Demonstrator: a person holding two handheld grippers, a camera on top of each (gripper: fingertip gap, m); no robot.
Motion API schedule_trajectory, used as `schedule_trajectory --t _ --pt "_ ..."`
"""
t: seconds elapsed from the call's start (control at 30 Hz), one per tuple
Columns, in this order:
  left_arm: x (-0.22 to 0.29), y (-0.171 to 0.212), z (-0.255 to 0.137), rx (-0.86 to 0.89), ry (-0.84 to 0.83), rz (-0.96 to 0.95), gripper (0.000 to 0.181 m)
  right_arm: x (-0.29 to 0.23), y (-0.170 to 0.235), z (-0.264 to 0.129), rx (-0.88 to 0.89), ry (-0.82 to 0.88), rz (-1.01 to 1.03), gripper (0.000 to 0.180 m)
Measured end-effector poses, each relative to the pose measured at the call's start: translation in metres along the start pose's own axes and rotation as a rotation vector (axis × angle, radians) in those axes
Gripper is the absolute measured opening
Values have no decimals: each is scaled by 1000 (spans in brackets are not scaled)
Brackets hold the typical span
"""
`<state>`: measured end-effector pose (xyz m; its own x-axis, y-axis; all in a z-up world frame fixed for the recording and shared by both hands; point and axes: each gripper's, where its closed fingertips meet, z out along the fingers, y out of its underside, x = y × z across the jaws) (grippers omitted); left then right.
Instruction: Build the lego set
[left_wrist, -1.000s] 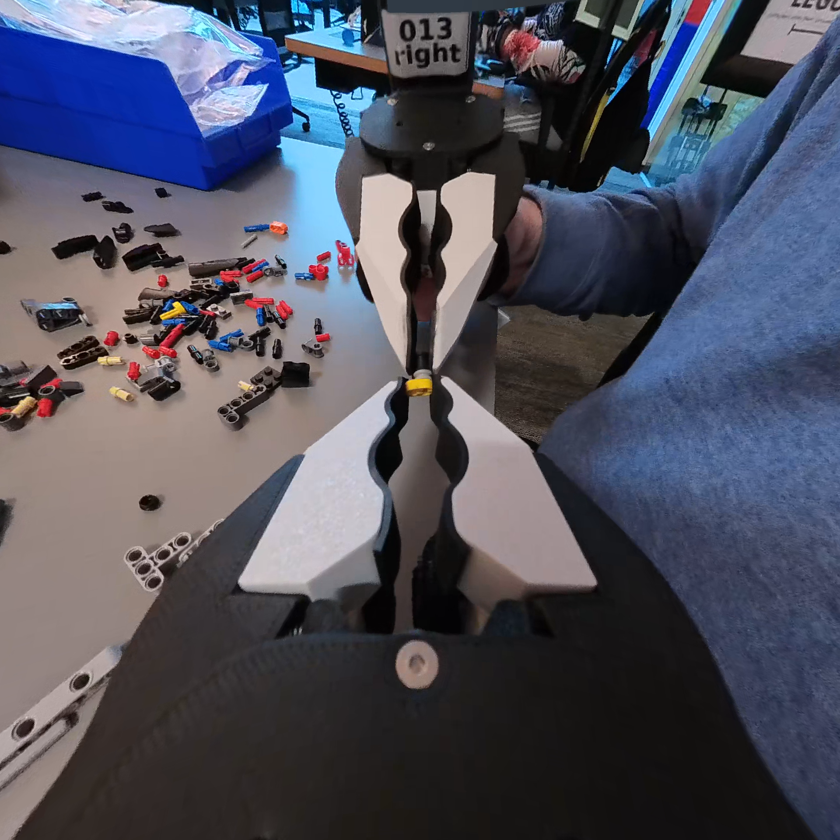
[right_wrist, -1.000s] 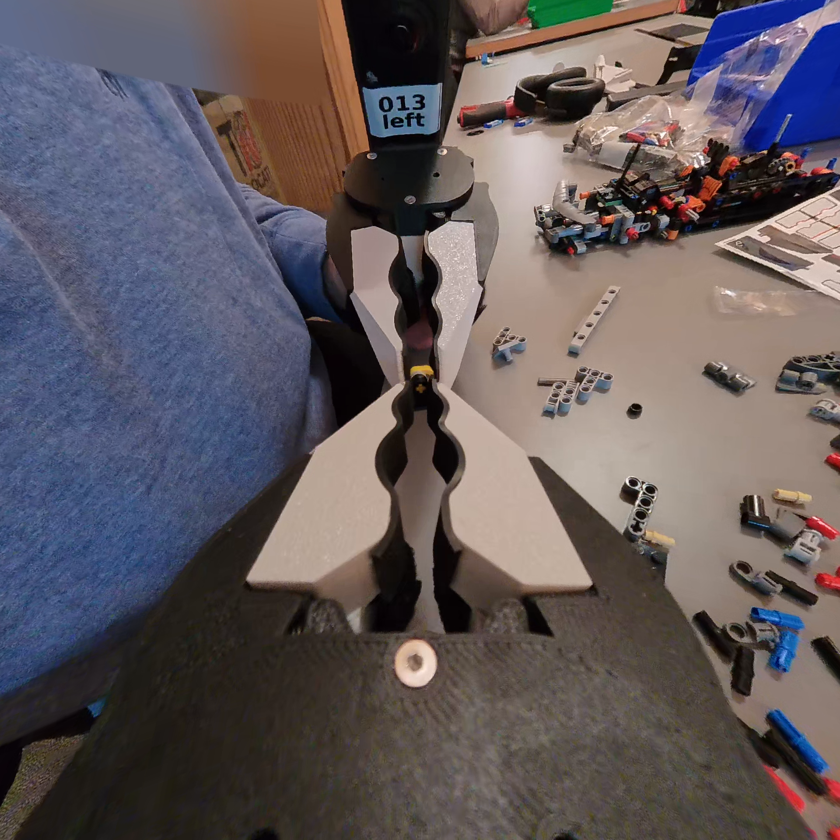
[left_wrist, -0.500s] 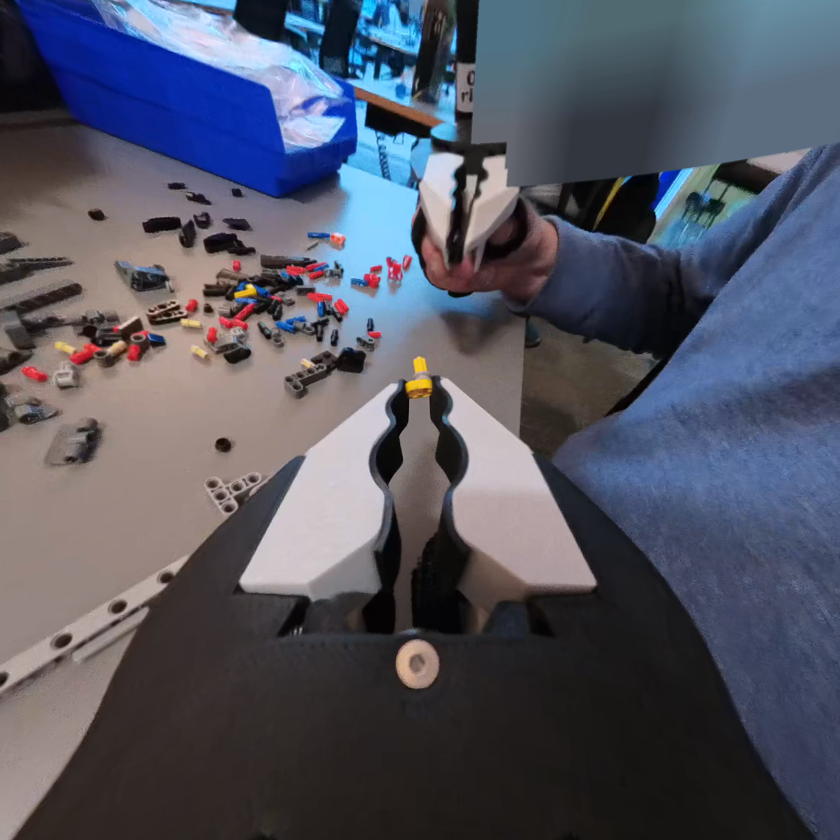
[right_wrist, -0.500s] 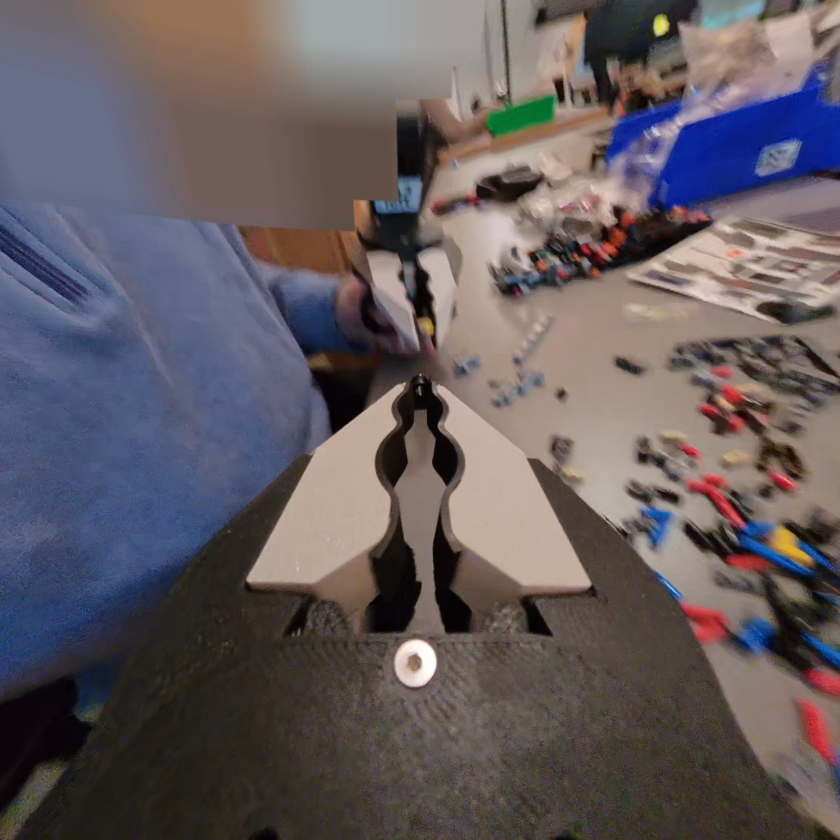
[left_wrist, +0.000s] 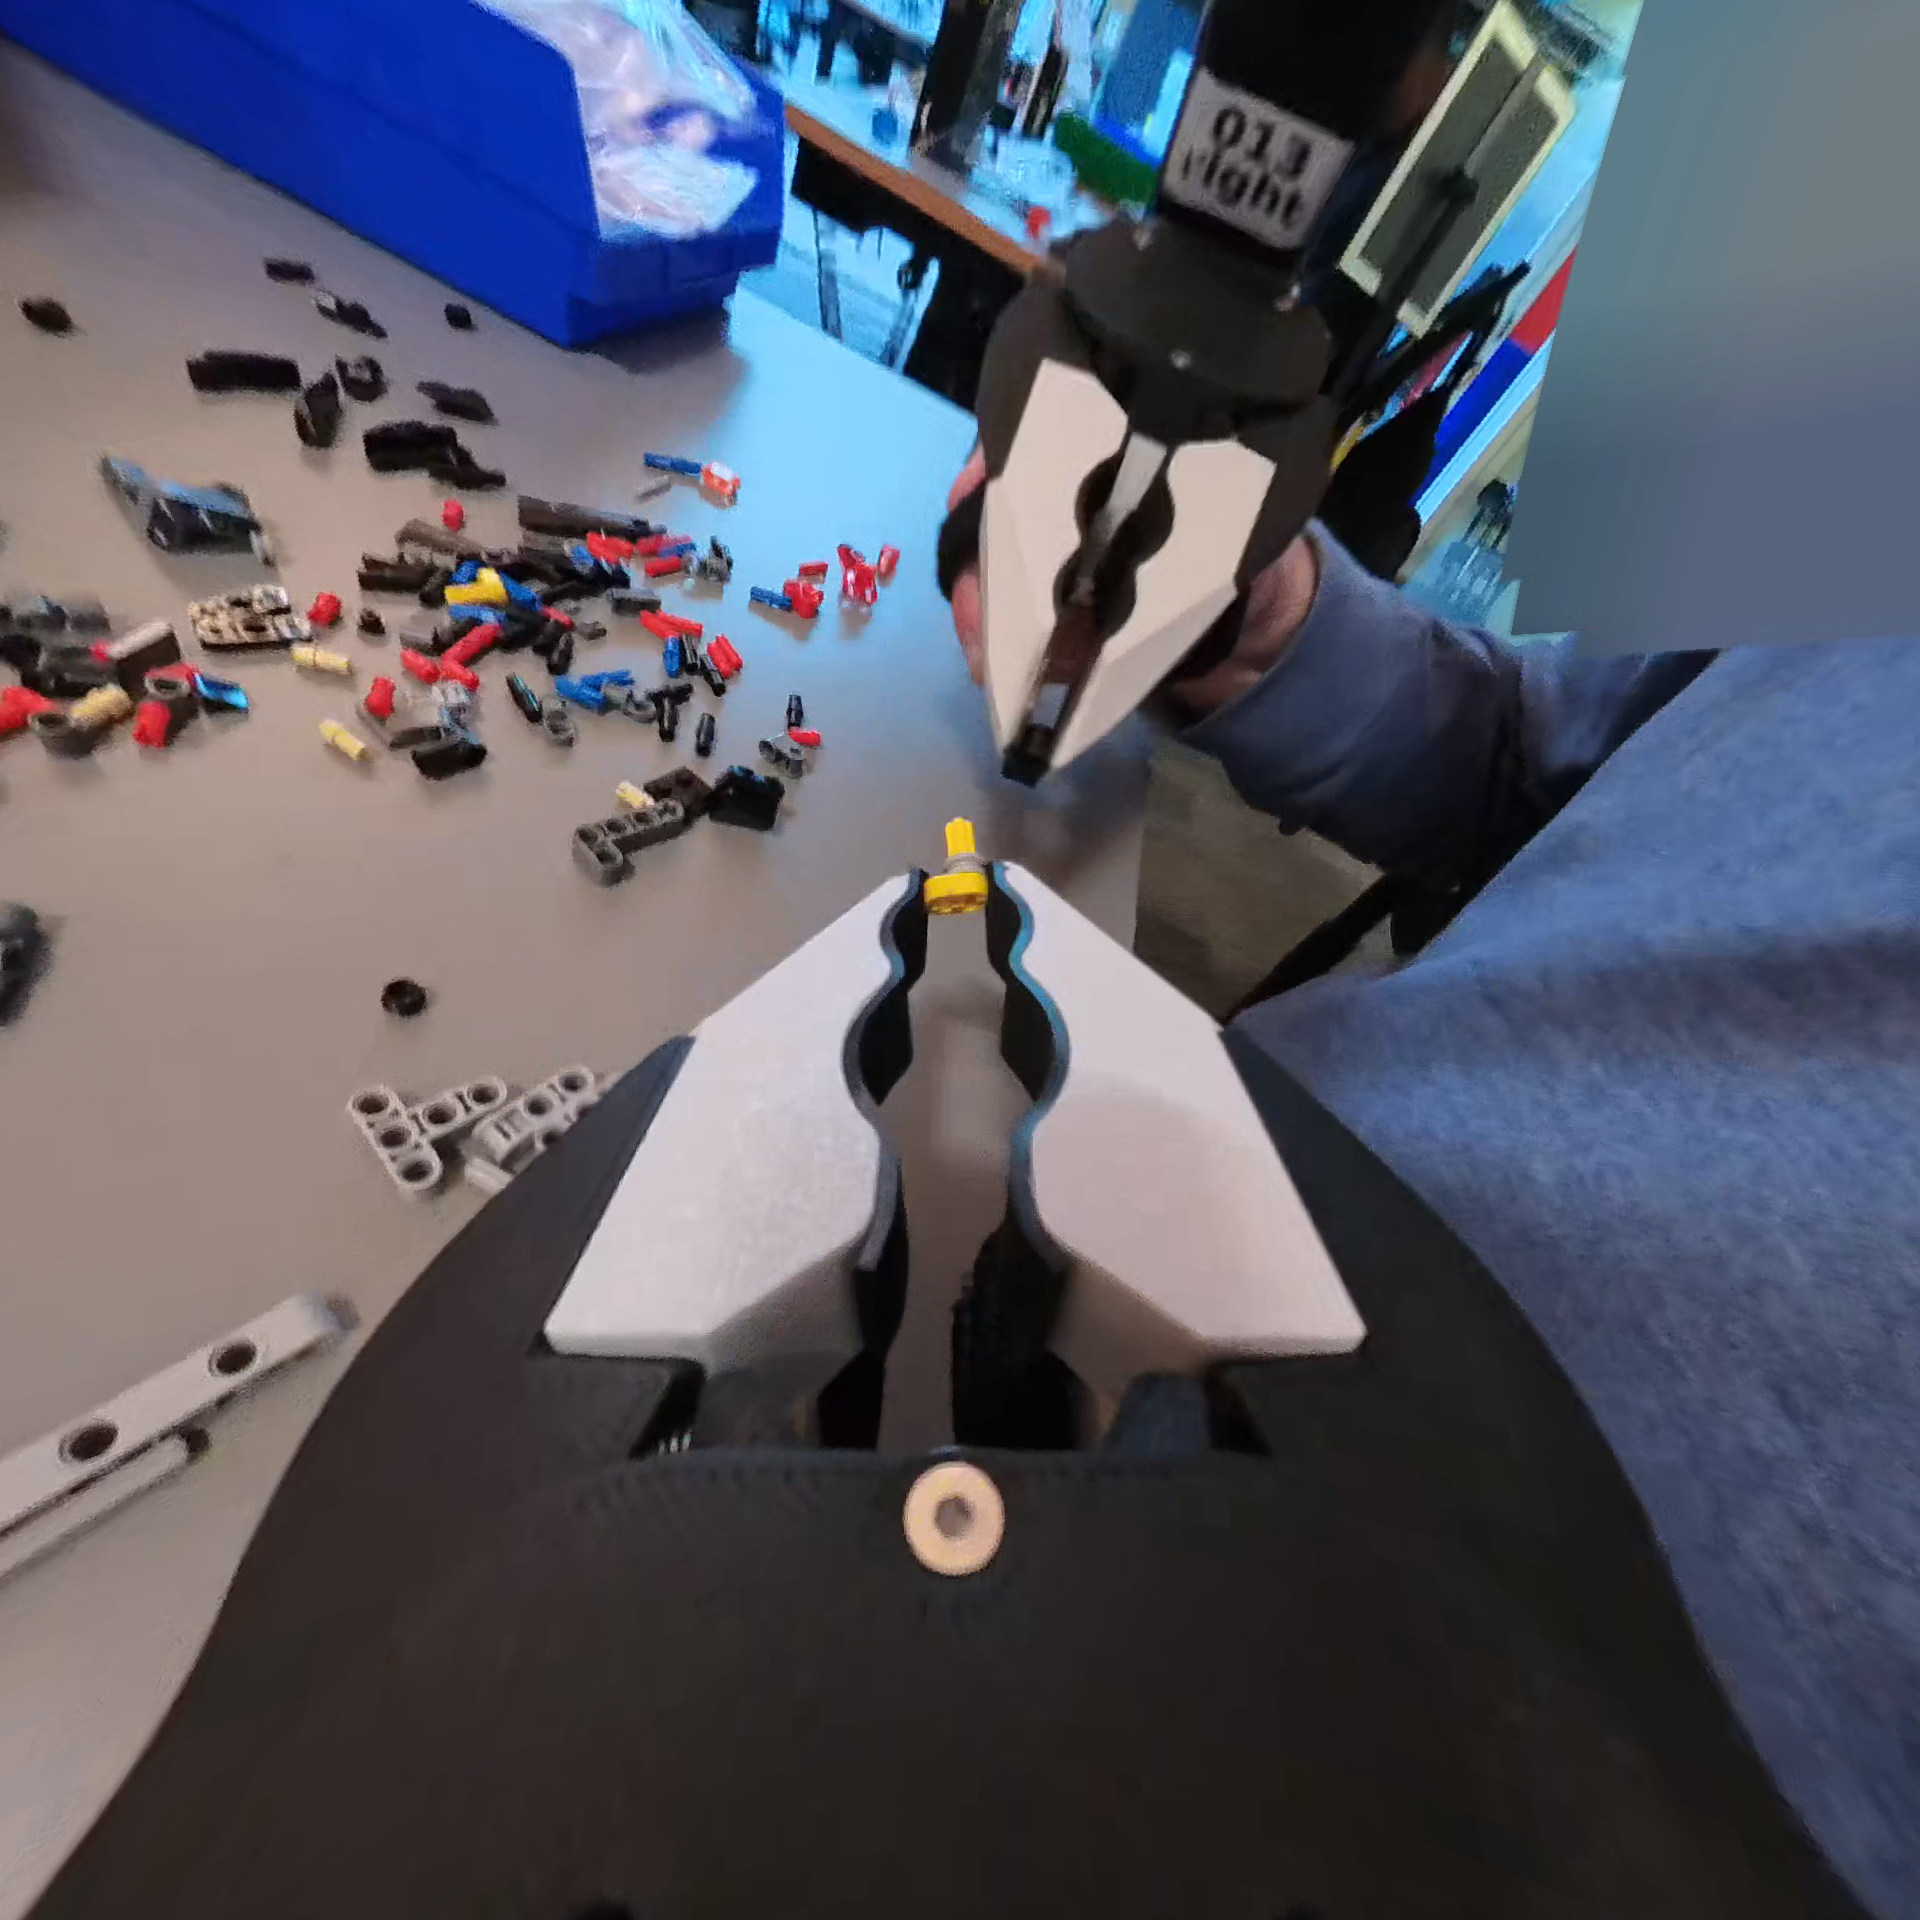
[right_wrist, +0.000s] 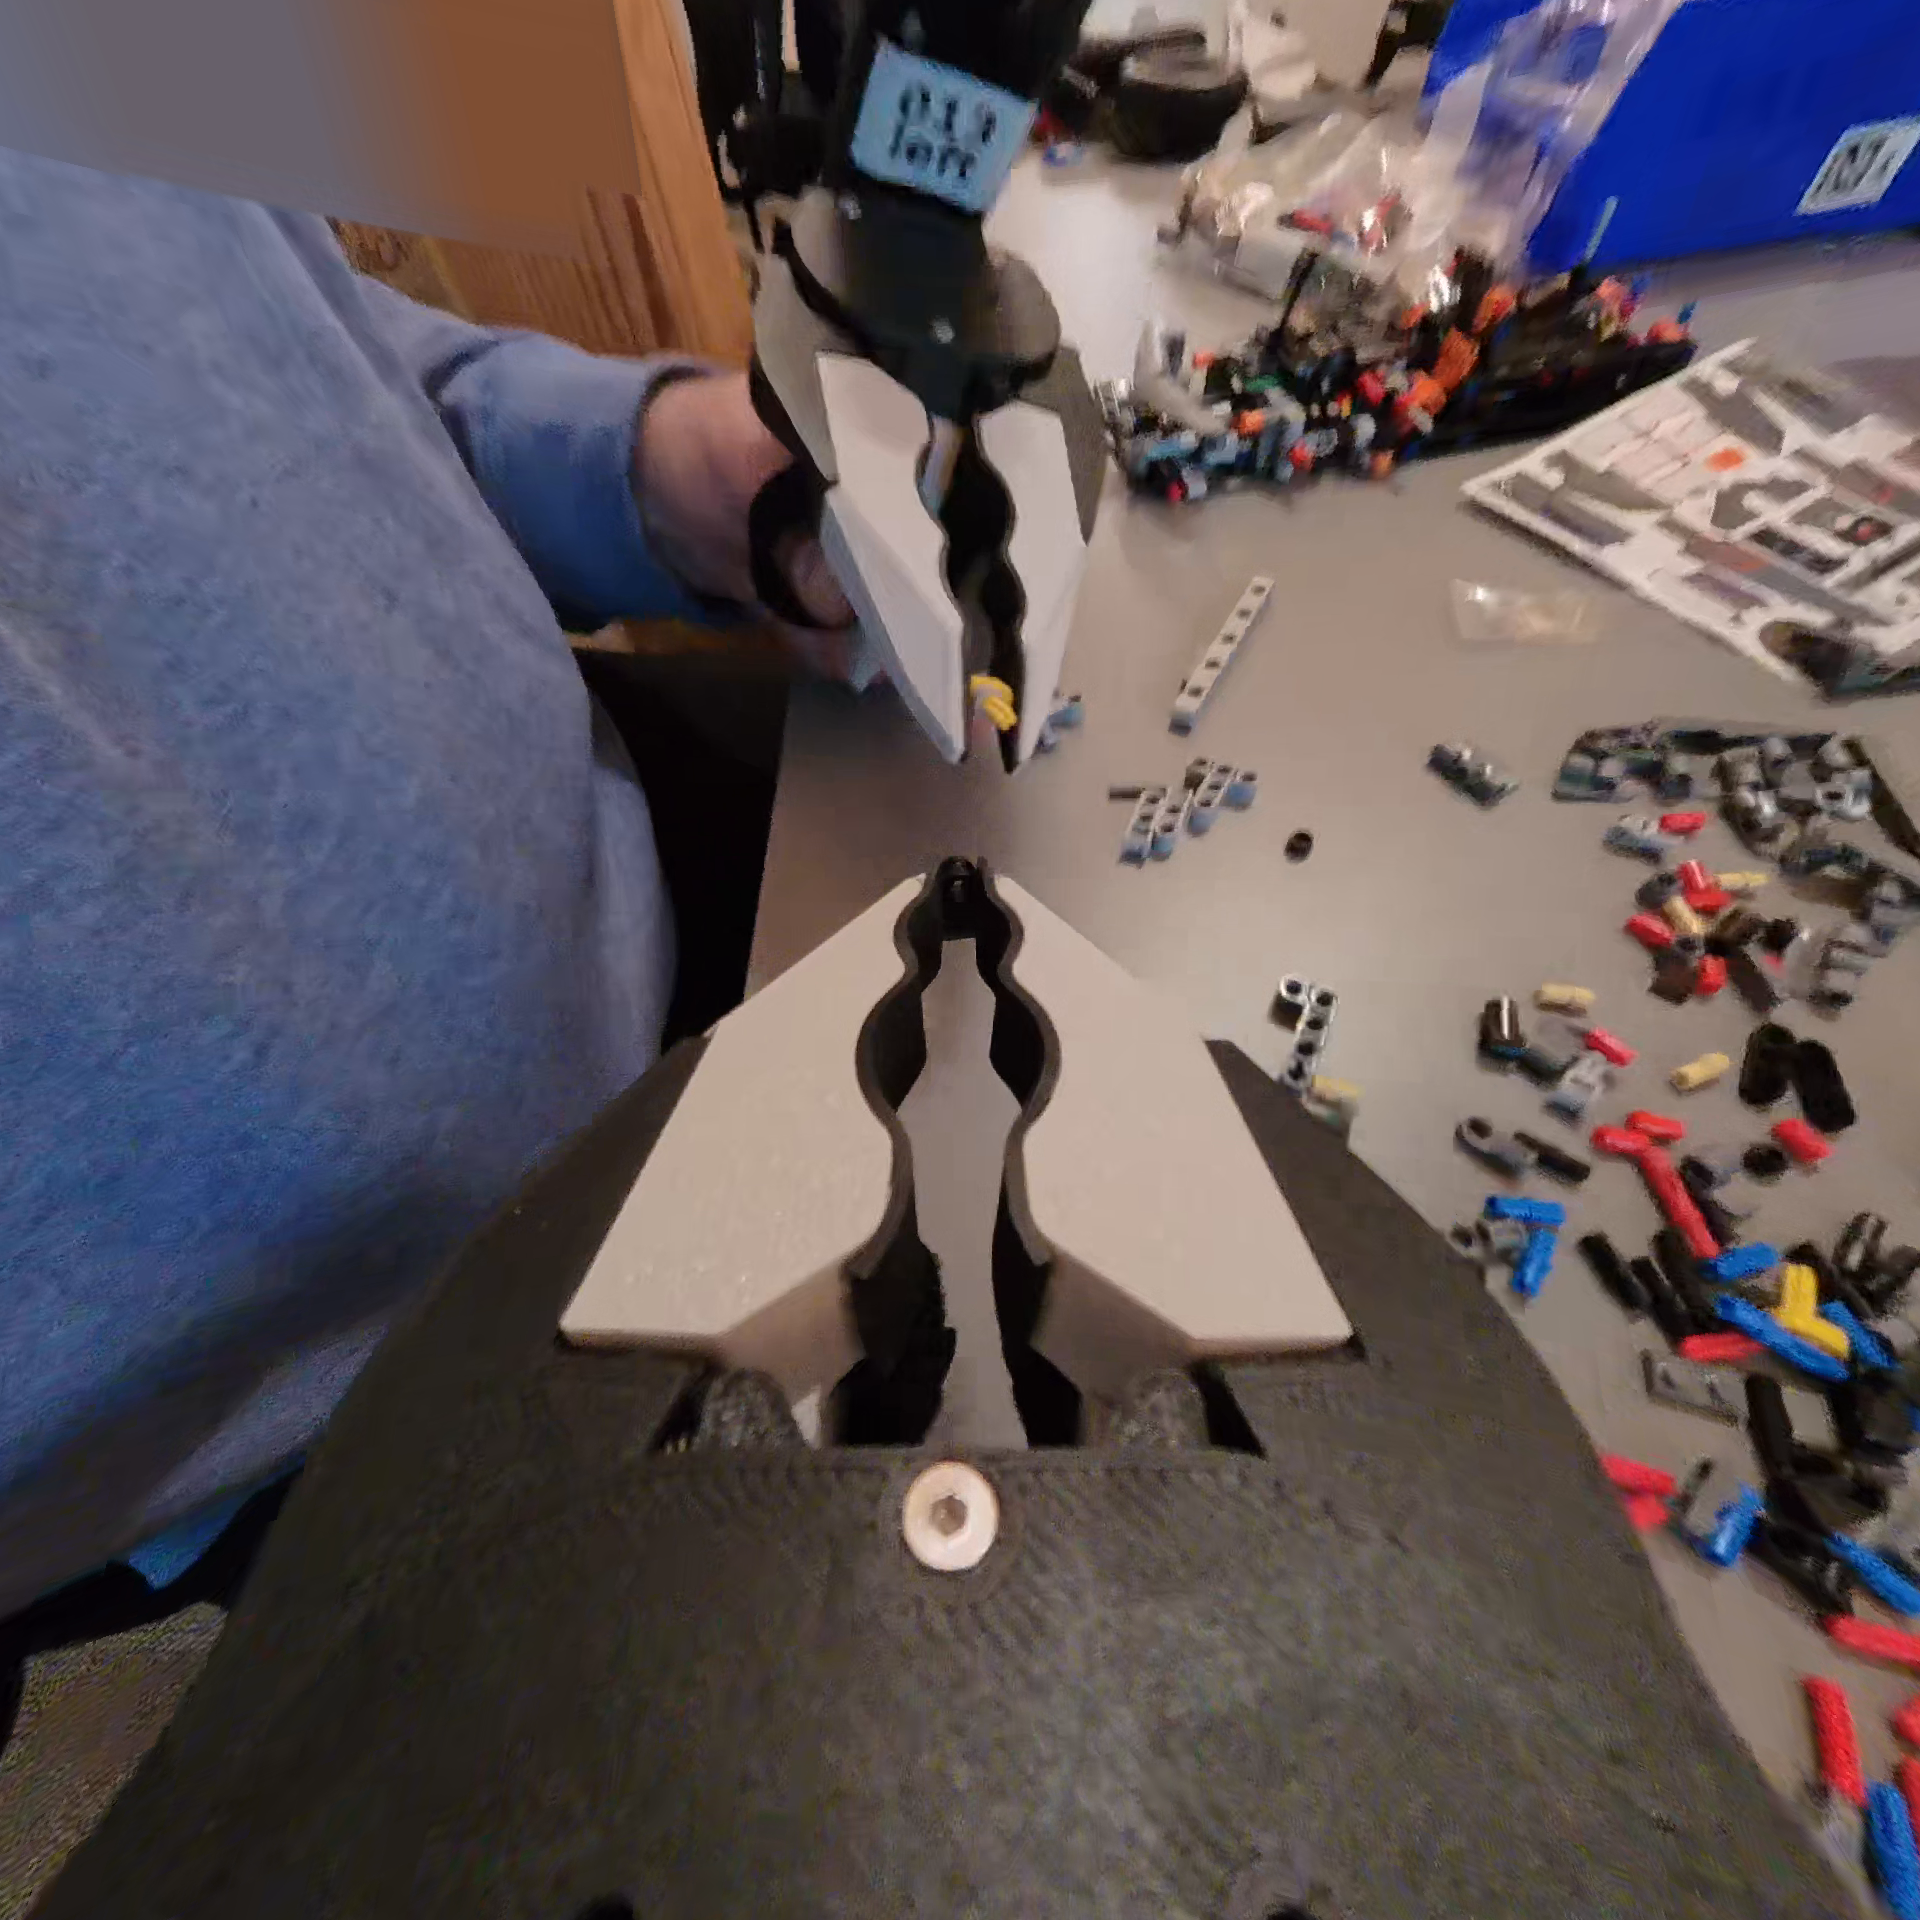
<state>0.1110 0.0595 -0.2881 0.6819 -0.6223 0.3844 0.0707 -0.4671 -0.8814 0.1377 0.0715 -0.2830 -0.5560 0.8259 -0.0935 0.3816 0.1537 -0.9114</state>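
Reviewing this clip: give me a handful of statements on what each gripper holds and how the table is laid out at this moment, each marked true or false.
1. The left gripper is shut on a yellow piece. True.
2. The right gripper is empty and wide open. False: it is shut on a small black piece.
3. The two held pieces are joined. False: a gap shows between the grippers in both views.
4. Loose lego pieces lie scattered on the grey table. True.
5. The blue bin sits on the floor. False: it rests on the table's far part.
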Motion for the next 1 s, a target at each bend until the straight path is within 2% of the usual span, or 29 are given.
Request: schedule_trajectory --t 0.07,0.13,0.23,0.33,0.63,0.8,1.0 --pt "-2 15 5 -119 -66 53 10 2 12 0 -60 39 -1 3" --pt "-9 33 13 -254 -165 215 10 0 19 3 -80 59 1 4" --pt "-17 53 19 -362 -249 335 10 -1 29 5 -122 100 -8 3" --pt "-19 53 20 -366 -288 373 12 -5 30 4 -117 110 -7 3" --pt "-28 62 3 -424 -353 356 32 -6 36 -3 -106 135 -4 3" --pt "-20 58 0 -442 -323 418 28 -8 43 0 -105 141 9 3" --pt "-20 70 12 -472 -343 342 18 -9 44 0 -96 151 29 3"
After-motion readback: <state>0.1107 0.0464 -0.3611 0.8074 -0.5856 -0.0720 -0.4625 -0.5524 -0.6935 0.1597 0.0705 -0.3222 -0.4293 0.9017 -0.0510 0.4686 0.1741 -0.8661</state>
